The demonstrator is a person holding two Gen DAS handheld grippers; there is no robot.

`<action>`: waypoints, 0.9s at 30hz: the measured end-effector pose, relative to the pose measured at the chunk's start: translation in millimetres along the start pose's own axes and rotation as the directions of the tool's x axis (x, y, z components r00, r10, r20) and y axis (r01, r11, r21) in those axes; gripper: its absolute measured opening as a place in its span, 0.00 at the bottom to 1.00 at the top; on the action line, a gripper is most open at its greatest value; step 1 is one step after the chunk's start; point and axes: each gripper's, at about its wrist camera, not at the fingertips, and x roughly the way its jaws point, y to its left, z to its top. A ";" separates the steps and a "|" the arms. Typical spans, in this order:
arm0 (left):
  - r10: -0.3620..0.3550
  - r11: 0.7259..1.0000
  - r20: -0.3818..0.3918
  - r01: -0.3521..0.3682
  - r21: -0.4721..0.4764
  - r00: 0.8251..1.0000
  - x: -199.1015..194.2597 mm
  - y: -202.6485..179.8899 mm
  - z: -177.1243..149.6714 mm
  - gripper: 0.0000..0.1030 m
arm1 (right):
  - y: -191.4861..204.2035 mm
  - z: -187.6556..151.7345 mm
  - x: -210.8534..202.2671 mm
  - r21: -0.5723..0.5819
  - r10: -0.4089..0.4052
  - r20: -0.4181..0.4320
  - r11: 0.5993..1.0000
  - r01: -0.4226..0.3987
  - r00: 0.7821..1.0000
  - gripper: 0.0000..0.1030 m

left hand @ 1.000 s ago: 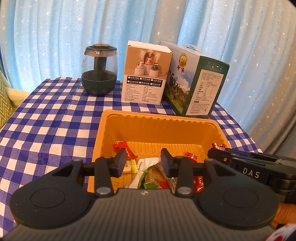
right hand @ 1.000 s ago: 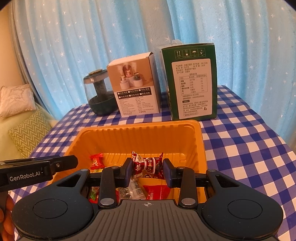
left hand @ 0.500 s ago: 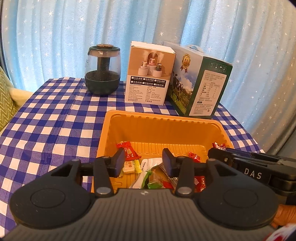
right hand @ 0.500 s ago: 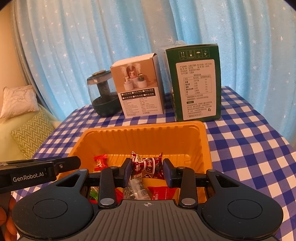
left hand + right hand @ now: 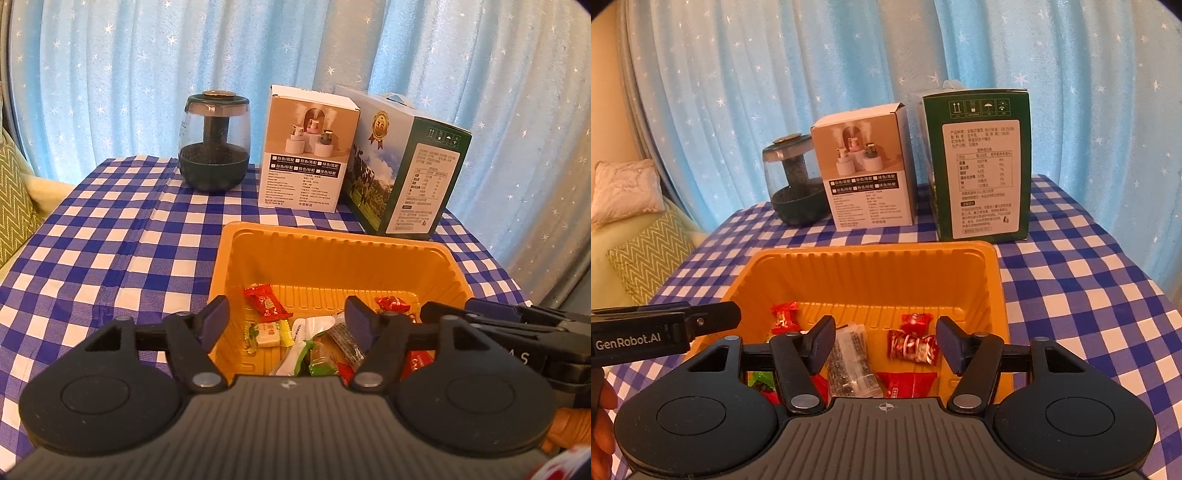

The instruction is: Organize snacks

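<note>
While the left gripper (image 5: pixel 286 319) hangs over the orange tray (image 5: pixel 332 242), its jaws are opening with nothing clamped; the snacks (image 5: pixel 267 303) lie loose below. Risk: closing blind could pinch several wrappers together. At 3 o'clock the right gripper's body reads "AS", partly cut off.

Right wrist view: the right gripper (image 5: pixel 885 344) is also opening, and the red-and-white candy (image 5: pixel 911 346) sits in the tray between the pads, unpressed. Risk: crowded fingers could collide over the tray. At 9 o'clock, "GenRobot.AI". Box print at 12 o'clock is illegible.
</note>
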 end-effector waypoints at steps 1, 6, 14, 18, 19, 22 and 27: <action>0.001 1.000 0.002 -0.001 0.001 1.000 -0.5 0.2 0.0 0.67 | -0.3 0.2 -0.6 0.000 -0.003 0.001 1.000 0.003 1.000 0.59; 0.007 1.000 0.024 -0.007 -0.018 1.000 -4.2 2.1 0.2 0.81 | -2.2 1.1 -3.0 0.001 -0.013 0.007 1.000 0.013 1.000 0.59; 0.036 0.999 0.041 -0.036 -0.007 0.999 -9.6 2.7 0.0 0.91 | -5.4 0.0 -8.3 0.001 -0.030 0.011 1.000 0.030 0.999 0.69; 0.042 0.999 0.036 -0.042 -0.008 0.998 -10.5 4.0 -0.8 0.95 | -5.7 -0.8 -11.0 -0.013 -0.042 0.009 0.999 0.043 0.999 0.80; 0.045 0.999 0.037 -0.045 -0.007 0.998 -11.0 4.2 -1.1 0.96 | -5.7 -1.0 -12.1 -0.017 -0.044 0.008 0.999 0.044 0.999 0.82; 0.050 0.999 0.038 -0.050 0.006 0.998 -14.0 4.1 -2.2 0.98 | -7.7 -2.0 -15.4 -0.016 -0.041 0.004 0.999 0.041 0.999 0.85; 0.056 0.998 0.044 -0.057 0.026 0.997 -22.2 1.8 -5.6 1.00 | -12.1 -4.0 -22.4 0.003 -0.050 -0.005 0.999 0.050 0.999 0.86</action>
